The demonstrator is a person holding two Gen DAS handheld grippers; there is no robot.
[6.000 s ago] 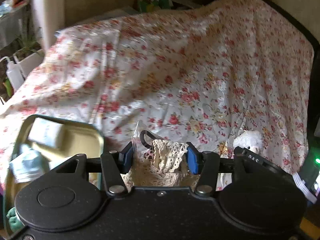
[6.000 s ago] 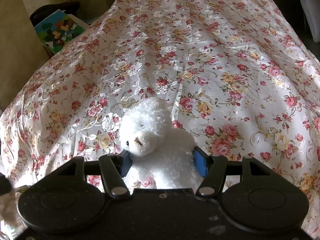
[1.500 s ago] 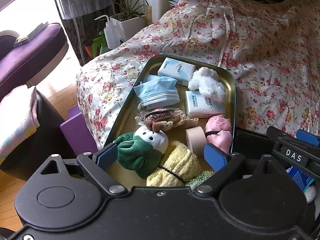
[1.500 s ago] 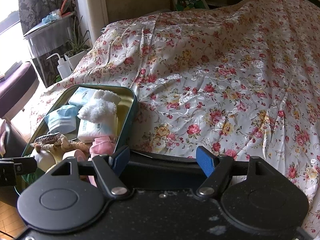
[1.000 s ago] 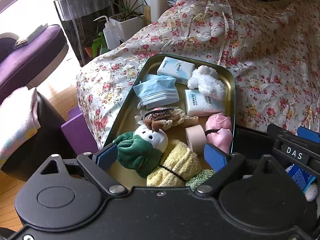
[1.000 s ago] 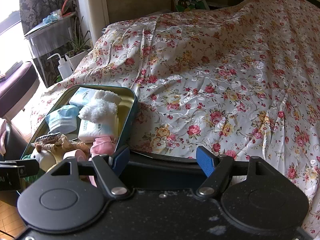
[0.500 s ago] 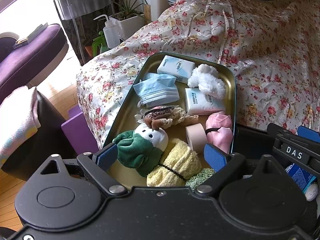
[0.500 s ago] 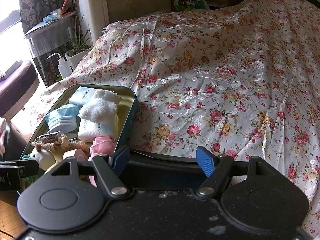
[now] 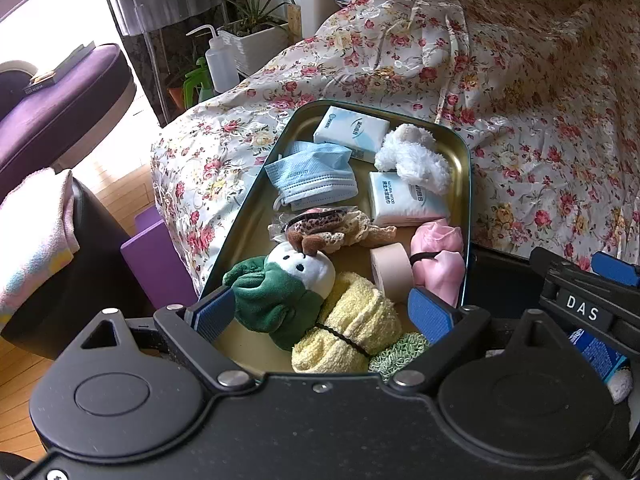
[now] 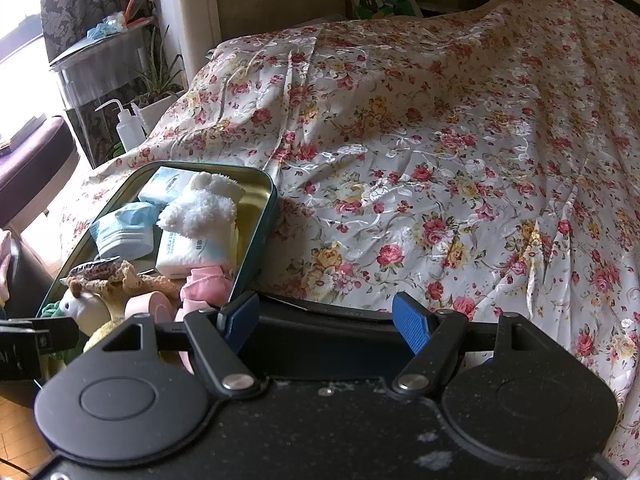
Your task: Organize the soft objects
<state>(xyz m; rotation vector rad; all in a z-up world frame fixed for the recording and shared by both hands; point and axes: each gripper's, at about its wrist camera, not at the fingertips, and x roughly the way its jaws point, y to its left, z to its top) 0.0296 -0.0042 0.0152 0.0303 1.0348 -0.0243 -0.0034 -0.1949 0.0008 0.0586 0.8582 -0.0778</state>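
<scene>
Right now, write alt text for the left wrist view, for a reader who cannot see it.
A metal tray on a floral bedspread holds soft items: a white plush bear, two tissue packs, a blue face mask, a green and white plush, yellow socks and pink cloth. The left gripper hangs open over the tray's near end, holding nothing.

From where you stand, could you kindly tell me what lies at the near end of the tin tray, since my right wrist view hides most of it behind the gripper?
Observer: A green-and-white plush toy lies there, against a yellow fluffy roll.
Operator: Thank you. Is the left gripper holding either one?
Observer: No. The left gripper is open, its jaws wide apart and gripping nothing.
Operator: Is anything tied round the roll?
Observer: Yes, a thin black band runs round it.
</scene>
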